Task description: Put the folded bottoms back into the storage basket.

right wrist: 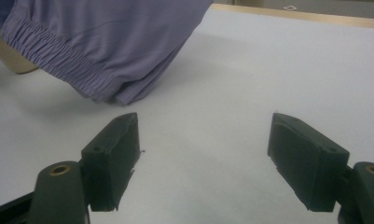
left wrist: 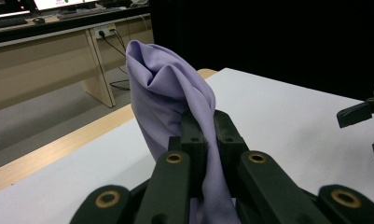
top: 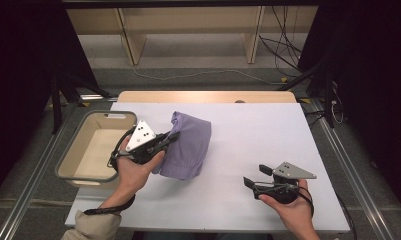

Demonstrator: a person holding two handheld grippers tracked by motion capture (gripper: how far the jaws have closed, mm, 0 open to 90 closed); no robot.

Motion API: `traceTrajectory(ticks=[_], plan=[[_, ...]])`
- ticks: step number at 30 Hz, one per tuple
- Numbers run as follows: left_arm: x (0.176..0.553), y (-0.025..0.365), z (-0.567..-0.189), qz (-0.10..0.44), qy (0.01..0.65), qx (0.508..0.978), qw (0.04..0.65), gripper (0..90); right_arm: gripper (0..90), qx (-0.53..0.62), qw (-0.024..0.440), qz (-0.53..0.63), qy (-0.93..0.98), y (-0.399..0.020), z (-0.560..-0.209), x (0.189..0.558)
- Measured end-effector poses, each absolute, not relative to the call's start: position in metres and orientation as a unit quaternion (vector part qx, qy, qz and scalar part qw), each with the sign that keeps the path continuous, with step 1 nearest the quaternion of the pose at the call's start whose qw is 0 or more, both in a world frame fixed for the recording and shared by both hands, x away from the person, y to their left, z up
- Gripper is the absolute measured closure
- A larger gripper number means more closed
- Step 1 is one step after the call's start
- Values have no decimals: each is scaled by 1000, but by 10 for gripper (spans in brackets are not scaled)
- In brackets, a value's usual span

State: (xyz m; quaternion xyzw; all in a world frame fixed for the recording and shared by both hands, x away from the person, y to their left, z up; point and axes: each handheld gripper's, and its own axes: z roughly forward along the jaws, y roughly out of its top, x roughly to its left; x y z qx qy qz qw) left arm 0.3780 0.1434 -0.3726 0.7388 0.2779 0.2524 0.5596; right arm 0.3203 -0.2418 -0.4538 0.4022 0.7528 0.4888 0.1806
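I saw a soft purple cloth [top: 187, 145] on the white desk [top: 258, 135]. It was folded and bunched up, with wrinkles in it and a stretchy gathered band along one edge. One end of it was pulled up into a lump, and the rest lay flat on the desk. My left gripper [top: 174, 136] was pinching the cloth tight at its left edge, with the purple cloth squeezed between the two black jaws. A tan basket [top: 73, 155] sat just to the left of that gripper. My right gripper [top: 255, 176] was well apart from the cloth, low over the bare desk, with its jaws spread wide and nothing in them.
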Motion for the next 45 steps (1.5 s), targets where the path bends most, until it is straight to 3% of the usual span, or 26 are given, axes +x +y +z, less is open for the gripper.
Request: traceTrajectory(ticks=[45], plan=[[381,161,-360,265,285,731,560,849,261,402,180,489,753,-242,-454,320]])
